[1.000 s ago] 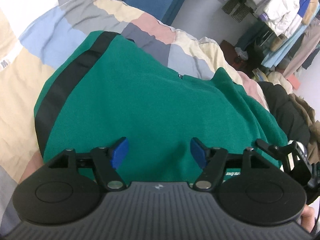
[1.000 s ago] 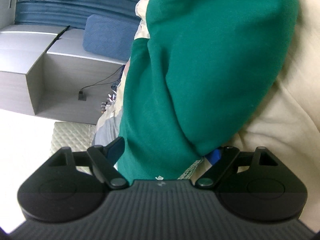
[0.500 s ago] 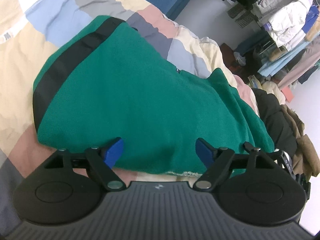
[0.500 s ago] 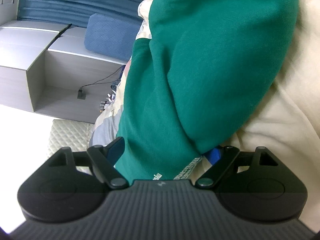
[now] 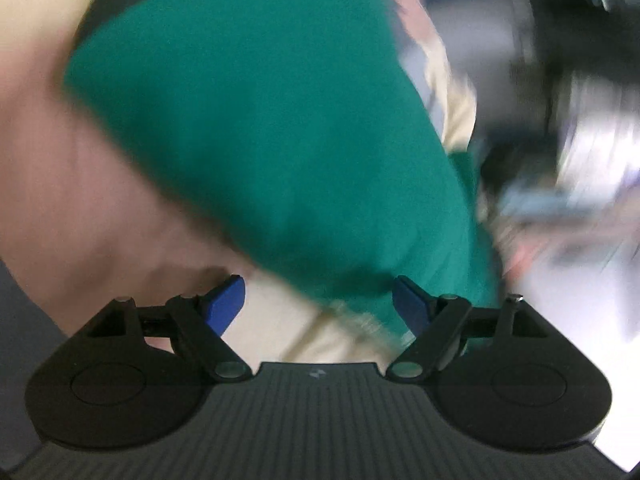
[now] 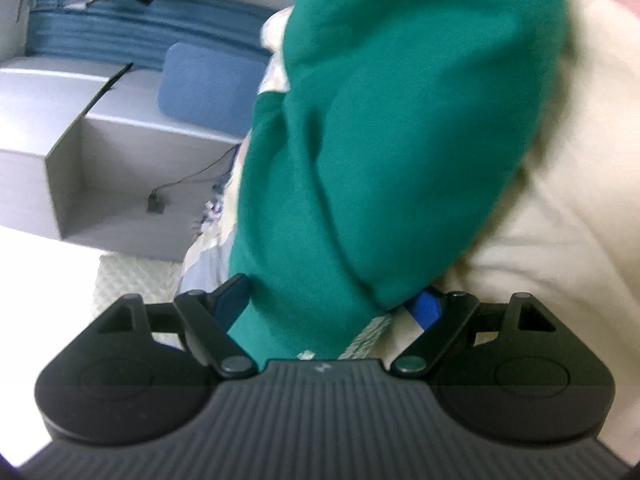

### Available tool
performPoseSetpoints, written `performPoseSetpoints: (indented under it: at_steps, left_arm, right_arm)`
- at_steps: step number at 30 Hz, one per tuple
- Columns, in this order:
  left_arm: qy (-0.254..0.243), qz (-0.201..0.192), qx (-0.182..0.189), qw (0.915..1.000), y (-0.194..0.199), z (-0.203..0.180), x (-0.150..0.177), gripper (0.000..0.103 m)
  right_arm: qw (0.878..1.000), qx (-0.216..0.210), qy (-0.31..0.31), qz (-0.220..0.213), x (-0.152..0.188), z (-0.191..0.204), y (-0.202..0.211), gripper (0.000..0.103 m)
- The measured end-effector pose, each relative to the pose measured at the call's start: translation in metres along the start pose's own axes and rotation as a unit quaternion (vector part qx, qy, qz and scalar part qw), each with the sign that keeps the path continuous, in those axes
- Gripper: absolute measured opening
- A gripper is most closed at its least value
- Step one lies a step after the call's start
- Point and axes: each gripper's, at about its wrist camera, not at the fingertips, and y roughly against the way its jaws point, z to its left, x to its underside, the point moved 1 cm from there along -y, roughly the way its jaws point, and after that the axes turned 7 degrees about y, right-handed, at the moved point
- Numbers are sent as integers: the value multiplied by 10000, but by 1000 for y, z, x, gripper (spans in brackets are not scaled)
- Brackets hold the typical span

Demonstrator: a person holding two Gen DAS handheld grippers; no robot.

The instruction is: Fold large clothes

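Note:
A green garment (image 5: 260,120) with a black band lies folded on the patchwork bedspread (image 5: 80,200); the left wrist view is blurred by motion. My left gripper (image 5: 318,302) is open and low at the garment's near edge. That hem reaches in beside the right fingertip (image 5: 412,304), and bare spread lies by the left one. In the right wrist view the garment's thick fold (image 6: 400,140) fills the gap of my right gripper (image 6: 328,304). Its jaws stand wide, one blue pad (image 6: 426,306) partly under the fold, and I see no squeeze on the cloth.
The cream part of the bedspread (image 6: 560,220) lies to the right of the fold. Past the bed's edge are a grey open box (image 6: 80,140), a blue cushion (image 6: 208,80) and a cable. A blurred rack of clothes (image 5: 580,100) stands beyond the bed.
My left gripper has dropped to the garment's near edge, rolled, and widened its jaws. The right gripper has stayed put with the fold between its fingers.

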Motion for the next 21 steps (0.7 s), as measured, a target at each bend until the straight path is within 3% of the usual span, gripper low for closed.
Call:
performPoseSetpoints:
  at_steps: [1,7,13,16,19,21]
  left_arm:
    - [316,-5,131,9994,-2,9,-6,84]
    - [313,-434,476,9974,0,6,-11,83]
    - [460,-774,645,9938,1,9,-21,83]
    - [257,-908,527,9941,1,-1,-23,76]
    - [50,-1060,472,9932,5,-8,-20,63]
    - [-232,-1154,378,9923,11,-16,-16,51]
  right_arm:
    - [9999,92,-103,-94,-2,-3,4,86]
    - [9951,233,-753,-593,-13,-24,21,86]
    - [9933,304,-750,-823,-24,-28,12,86]
    - [9945,303,-576,-821,-28,-24,-1,85]
    - [9962,421,-246,-723,-37,-20,-8,68]
    - [9960,450,60,-767,-38,-12,-6,47]
